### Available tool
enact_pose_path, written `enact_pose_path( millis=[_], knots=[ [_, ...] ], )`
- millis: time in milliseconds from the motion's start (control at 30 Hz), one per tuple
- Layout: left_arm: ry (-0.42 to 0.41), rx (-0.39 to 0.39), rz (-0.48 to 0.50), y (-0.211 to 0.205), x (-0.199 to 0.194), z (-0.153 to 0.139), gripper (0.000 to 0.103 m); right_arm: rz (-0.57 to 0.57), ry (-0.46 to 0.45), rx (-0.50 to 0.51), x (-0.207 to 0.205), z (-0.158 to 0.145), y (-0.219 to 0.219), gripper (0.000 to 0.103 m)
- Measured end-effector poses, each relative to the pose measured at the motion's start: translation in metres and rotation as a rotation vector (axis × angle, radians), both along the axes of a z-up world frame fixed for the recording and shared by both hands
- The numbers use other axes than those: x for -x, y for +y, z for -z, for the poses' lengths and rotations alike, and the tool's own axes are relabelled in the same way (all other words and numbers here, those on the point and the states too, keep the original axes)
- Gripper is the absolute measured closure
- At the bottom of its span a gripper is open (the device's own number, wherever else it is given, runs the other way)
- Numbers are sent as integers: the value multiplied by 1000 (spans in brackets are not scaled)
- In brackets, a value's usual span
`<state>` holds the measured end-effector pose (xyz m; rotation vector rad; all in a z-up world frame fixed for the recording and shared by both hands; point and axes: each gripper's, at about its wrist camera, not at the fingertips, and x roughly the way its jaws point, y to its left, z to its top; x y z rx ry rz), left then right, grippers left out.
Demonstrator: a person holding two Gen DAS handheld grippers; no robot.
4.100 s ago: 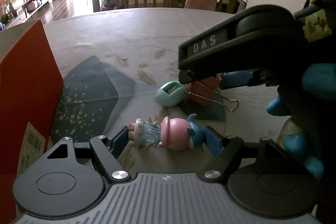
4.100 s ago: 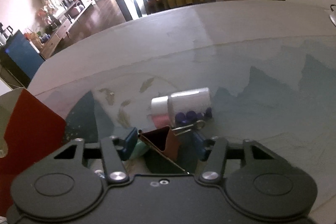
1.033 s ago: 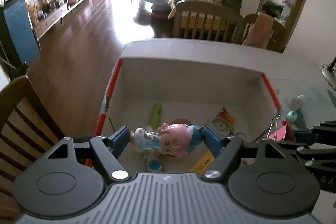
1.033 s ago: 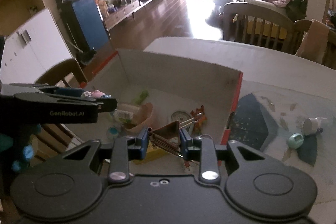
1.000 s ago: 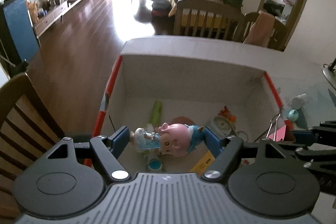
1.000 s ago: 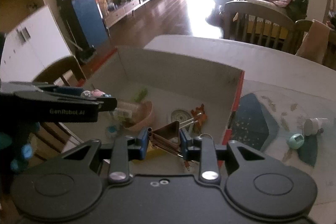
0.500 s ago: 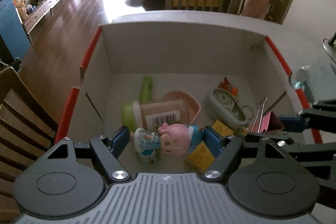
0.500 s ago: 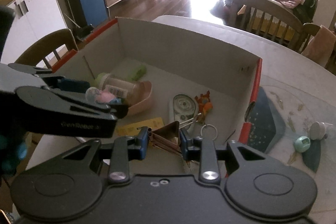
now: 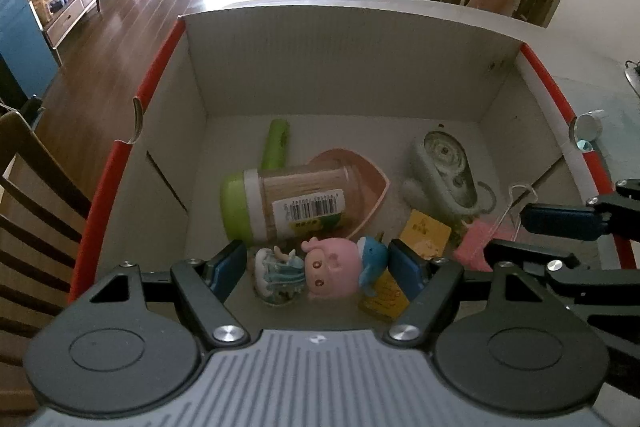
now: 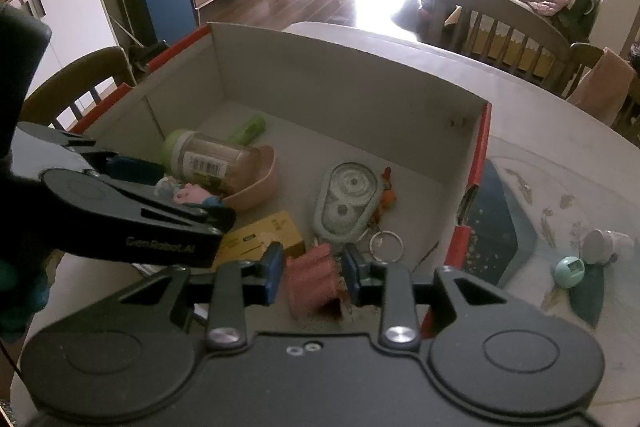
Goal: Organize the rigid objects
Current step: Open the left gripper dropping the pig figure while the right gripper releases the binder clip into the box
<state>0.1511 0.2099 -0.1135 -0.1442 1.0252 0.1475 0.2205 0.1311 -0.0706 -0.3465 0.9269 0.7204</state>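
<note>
My left gripper [image 9: 318,263] is inside the red-edged cardboard box [image 9: 352,67], low over its floor. The pink pig figure [image 9: 320,269] lies between its fingers with small gaps at both sides, so the jaws look parted. My right gripper [image 10: 308,275] is over the box's near right part with the pink binder clip [image 10: 312,279] between its fingers; gaps show on both sides. The clip [image 9: 476,247] and the right gripper's fingers [image 9: 560,221] show at the right of the left wrist view. The left gripper [image 10: 160,195] with the pig [image 10: 188,195] shows at the left of the right wrist view.
In the box lie a toothpick jar [image 9: 288,203], a pink bowl [image 9: 360,187], a green tube [image 9: 276,143], a grey-green tape dispenser [image 9: 444,167], a yellow card box [image 10: 264,239] and a key ring [image 10: 386,243]. On the table stand a teal round object [image 10: 570,271] and a white cup [image 10: 604,245]. Chairs surround the table.
Both grippers have come lower into the box. The pig and the clip now lie loose between parted fingers; the clip has tipped from upright to lying on its side.
</note>
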Motion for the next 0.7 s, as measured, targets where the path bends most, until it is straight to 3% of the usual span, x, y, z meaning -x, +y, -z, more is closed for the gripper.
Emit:
enact_pose_path(
  millis=[400, 700],
  knots=[
    [-36, 18, -15, 1, 11, -13, 26, -7, 15, -62, 5, -14, -18, 61],
    [-117, 34, -27, 2, 30, -44, 26, -4, 9, -136, 14, -36, -37, 52]
  ],
)
